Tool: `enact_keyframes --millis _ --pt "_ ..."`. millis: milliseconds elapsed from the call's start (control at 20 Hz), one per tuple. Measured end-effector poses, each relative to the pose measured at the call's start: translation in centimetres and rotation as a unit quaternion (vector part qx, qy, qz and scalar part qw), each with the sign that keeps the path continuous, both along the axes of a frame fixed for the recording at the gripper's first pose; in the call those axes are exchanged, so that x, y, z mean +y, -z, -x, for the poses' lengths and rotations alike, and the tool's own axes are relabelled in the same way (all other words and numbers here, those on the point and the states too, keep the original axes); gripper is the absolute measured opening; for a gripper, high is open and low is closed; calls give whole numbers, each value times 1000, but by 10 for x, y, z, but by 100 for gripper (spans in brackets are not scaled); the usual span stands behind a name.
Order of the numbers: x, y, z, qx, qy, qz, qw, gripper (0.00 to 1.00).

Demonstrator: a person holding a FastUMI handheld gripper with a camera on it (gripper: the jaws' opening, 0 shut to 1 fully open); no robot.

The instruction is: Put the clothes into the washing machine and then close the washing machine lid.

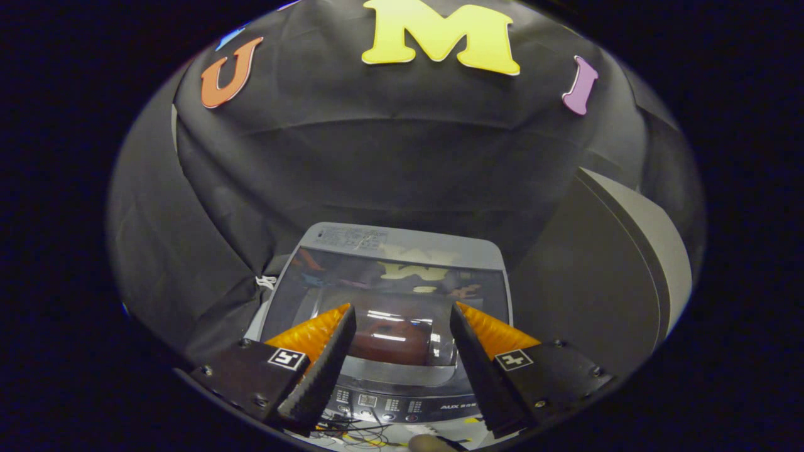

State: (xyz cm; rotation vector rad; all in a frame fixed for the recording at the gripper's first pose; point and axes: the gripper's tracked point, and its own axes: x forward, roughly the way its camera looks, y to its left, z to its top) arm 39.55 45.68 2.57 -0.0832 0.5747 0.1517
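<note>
Claw [402,351] is open, fingers spread wide, nothing between the pads; orange-backed fingers [314,333] hang above the washing machine [402,402], pointing at its top.

Washing machine lid [389,276] is down, flat over the tub. It's a dark glass panel in a grey frame, reflecting the booth wall. Through the glass, between the two fingers, there's a reddish mass [392,342] inside the drum, probably the clothes, but glare on the glass makes it hard to be sure.

Control panel [383,405] runs along the machine's near edge, just under the fingertips, with buttons and a small display. Thin dark cables [352,430] lie tangled just in front of the panel, below the left finger.

Grey board [615,276] stands tilted just beside the machine's right edge, leaning toward the black cloth wall. A small white cord [266,282] sits by the lid's far left corner.
</note>
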Motion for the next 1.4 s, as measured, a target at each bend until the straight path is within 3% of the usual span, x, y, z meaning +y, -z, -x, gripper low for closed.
enact_keyframes --millis 250,400,550,700,1000,1200,1400 --pt "4 -5 6 -5 -17 0 1000 95" --pt "4 -29 21 -40 -36 4 999 94" --pt "3 -69 55 -80 -58 -8 995 95" --pt "-16 -146 106 -155 -84 -18 984 95" --pt "-108 -261 225 -288 -83 -59 952 95" --pt "-199 -287 277 -346 -35 -63 935 100" --pt "-292 -274 315 -366 7 -47 929 100"
